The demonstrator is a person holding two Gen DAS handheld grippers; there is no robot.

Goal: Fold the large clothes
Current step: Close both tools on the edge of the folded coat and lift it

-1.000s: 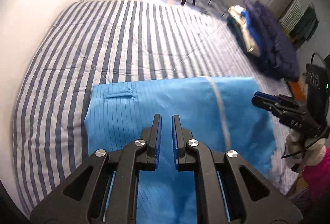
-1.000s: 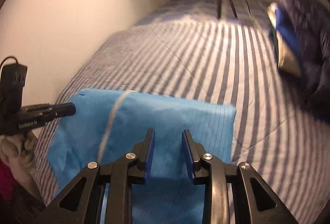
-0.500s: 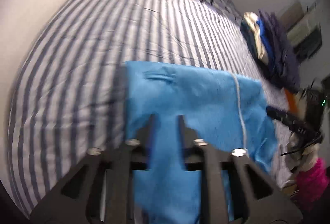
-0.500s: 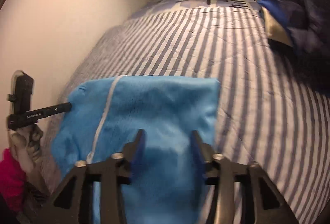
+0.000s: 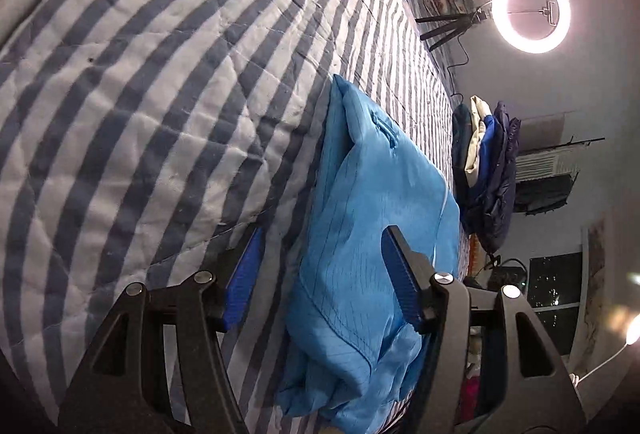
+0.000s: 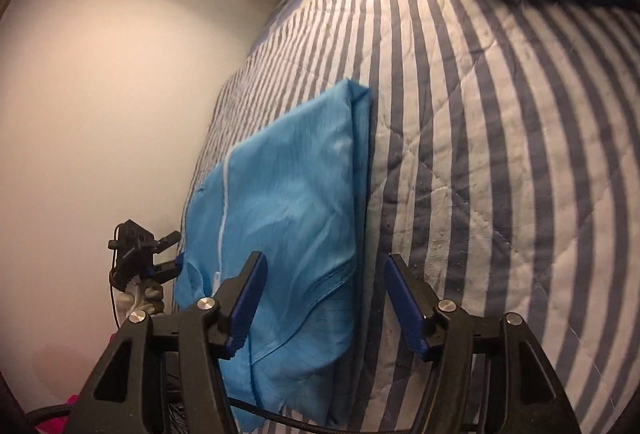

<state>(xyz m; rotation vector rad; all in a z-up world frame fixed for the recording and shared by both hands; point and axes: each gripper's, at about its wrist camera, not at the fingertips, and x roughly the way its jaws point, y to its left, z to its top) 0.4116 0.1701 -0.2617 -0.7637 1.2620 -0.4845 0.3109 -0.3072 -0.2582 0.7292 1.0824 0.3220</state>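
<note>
Folded blue garment (image 5: 372, 218) lying flat on the striped bed (image 5: 132, 106), near its edge. Left claw (image 5: 320, 274) spread and opening, straddling the garment's side edge, pads clear of the cloth. Right claw (image 6: 324, 298) likewise spread and opening over the garment's opposite edge, pinching nothing. Pile of clothes (image 5: 488, 170) farther along the bed beyond the garment. Ring light (image 5: 530, 8) glowing past the garment, toward the bed's far end.

Bedroom, striped quilted bed (image 5: 160, 82), ring light (image 5: 531, 9)
</note>
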